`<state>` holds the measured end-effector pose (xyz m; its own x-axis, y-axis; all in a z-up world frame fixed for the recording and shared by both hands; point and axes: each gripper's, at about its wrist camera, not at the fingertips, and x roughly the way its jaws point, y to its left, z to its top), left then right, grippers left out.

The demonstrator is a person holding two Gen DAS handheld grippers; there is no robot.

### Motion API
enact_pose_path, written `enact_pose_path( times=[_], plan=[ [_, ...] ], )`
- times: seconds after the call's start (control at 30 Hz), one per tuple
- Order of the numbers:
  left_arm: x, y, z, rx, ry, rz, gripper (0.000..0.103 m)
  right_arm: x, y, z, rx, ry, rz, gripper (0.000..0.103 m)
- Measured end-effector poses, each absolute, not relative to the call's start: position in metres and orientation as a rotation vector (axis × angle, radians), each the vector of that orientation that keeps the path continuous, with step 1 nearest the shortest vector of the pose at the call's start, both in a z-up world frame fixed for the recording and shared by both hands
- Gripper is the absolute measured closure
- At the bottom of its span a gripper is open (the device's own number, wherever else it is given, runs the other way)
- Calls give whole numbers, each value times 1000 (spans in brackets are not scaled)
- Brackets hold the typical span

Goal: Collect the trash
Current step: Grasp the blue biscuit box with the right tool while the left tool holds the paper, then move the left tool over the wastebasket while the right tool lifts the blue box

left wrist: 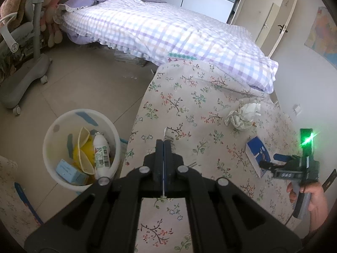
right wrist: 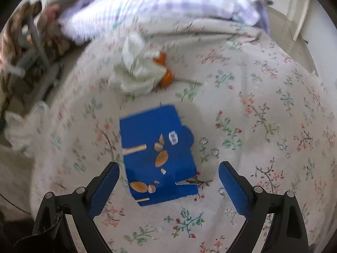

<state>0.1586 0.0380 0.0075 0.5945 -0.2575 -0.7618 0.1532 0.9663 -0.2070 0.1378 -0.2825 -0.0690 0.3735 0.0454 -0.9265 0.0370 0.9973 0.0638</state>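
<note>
A flat blue box with orange markings lies on the floral bedspread; it also shows in the left wrist view. My right gripper is open, its blue pads on either side of the box's near end, just above it. A crumpled white tissue with orange peel lies beyond the box; it shows in the left wrist view too. My left gripper is shut on a thin white sheet, edge-on, above the bed's left edge. A white bin on the floor holds a bottle, yellow wrappers and a small box.
A checked quilt covers the far part of the bed. A grey wheeled chair base stands on the tiled floor at left. Plush toys hang beyond it. A door is at the far right.
</note>
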Motion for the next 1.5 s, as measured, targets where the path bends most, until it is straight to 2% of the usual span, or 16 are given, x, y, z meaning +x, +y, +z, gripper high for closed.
enact_pose_path(
  times=[0.07,0.13,0.17,0.63,1.13,1.17,1.2,1.23,1.3,1.5],
  plan=[
    [158,37,8,-117,902,-244,103,140,-281,-75,55,1199,-9,7],
    [157,37,8,-108,901,-246,103,138,-281,-79,56,1206,-4,13],
    [157,36,7,-107,902,-247,103,136,-280,-80,45,1212,-2,29],
    [162,88,13,-179,856,-104,103,117,-252,-26,124,1147,41,33],
    [180,166,-20,-170,828,107,102,163,-130,-15,115,1106,212,33],
    [182,167,-23,-158,830,92,98,165,-123,-15,108,1103,222,33],
    [184,168,-26,-141,850,85,81,168,-114,-15,97,1094,232,33],
    [185,171,-29,-126,873,91,55,170,-108,-16,91,1090,237,33],
    [182,179,-32,-118,888,118,24,174,-96,-18,85,1088,252,33],
    [167,201,-38,-75,952,174,17,180,-57,-25,48,1085,295,33]
  ],
)
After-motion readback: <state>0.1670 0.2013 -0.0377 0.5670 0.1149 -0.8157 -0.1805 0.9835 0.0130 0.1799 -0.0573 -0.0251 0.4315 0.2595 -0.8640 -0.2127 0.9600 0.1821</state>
